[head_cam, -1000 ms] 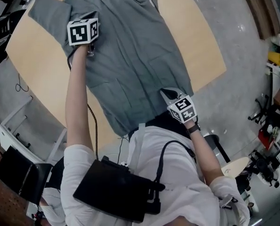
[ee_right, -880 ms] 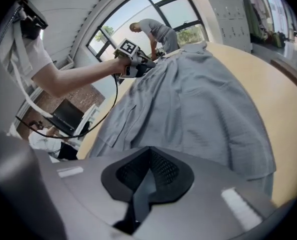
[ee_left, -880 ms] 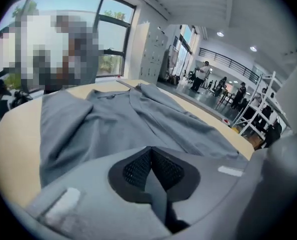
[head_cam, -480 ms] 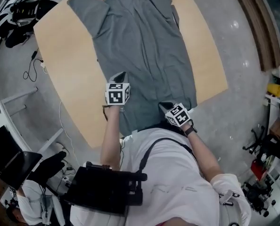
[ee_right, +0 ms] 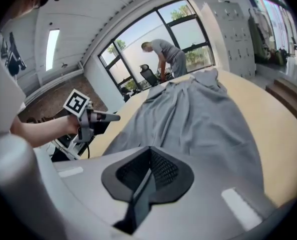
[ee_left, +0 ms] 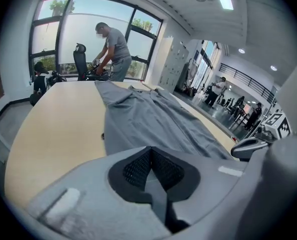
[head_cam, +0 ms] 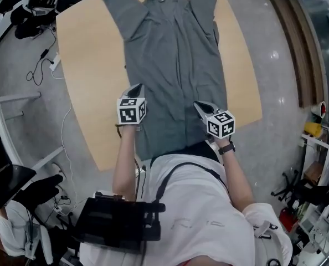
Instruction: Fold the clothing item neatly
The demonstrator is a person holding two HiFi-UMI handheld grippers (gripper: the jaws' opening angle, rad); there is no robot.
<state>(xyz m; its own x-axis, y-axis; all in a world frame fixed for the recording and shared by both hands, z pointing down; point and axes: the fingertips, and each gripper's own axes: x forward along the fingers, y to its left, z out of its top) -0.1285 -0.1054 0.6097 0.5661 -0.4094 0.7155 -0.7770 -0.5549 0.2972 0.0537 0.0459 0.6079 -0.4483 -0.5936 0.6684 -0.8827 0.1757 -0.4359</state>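
A grey short-sleeved shirt [head_cam: 175,65] lies lengthways on the pale wooden table [head_cam: 87,65], collar at the far end, its hem at the near edge by the person. Its left sleeve [head_cam: 118,9] is spread out; the right side looks folded inward. My left gripper [head_cam: 137,87] hovers over the hem's left corner, shut, nothing between its jaws. My right gripper [head_cam: 200,106] hovers over the hem's right corner, also shut and empty. The left gripper view shows the shirt [ee_left: 153,119] beyond the shut left gripper [ee_left: 151,149]. The right gripper view shows the shirt [ee_right: 198,114] beyond the shut right gripper [ee_right: 151,156].
A person [ee_left: 113,49] stands bent over beyond the table's far end beside an office chair [ee_left: 79,59]. Dark bags and cables [head_cam: 40,4] lie on the floor at the upper left. Wooden boards [head_cam: 300,49] lie on the floor at the right.
My left gripper has come back from the shirt's left sleeve area to the near hem. My right gripper has lifted a little and moved forward. Both stayed shut.
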